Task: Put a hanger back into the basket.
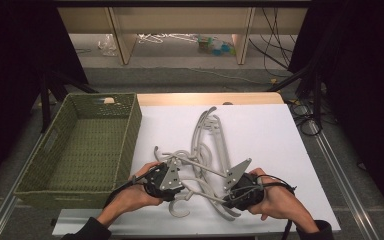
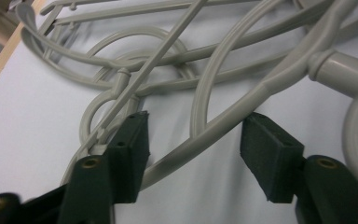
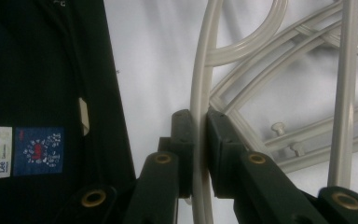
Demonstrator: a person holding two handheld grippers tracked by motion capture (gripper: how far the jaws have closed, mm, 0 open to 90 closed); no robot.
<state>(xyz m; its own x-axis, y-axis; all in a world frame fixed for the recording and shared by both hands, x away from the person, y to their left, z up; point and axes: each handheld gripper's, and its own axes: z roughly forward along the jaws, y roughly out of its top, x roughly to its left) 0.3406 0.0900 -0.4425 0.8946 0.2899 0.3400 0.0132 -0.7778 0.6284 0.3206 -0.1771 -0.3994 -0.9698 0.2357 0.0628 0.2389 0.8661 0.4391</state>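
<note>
Tangle of grey plastic hangers [image 1: 207, 155] lying on white table [image 1: 275, 135], near front edge, right of green woven basket [image 1: 87, 145]. Right gripper [image 3: 199, 135] clamping jaws on thin curved hanger bar [image 3: 200, 74]. Left gripper [image 2: 193, 140] holding jaws apart, straddling another hanger arm [image 2: 223, 123], pads not pressing on it. Both hands working at tangle's near end

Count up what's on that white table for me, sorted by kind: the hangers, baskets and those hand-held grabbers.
Grey plastic hangers: a tangled pile, at least 3; the exact number cannot be told.
Green woven basket: 1.
Hand-held grippers: 2, the left gripper and the right gripper.
Total: at least 6 things.
</note>
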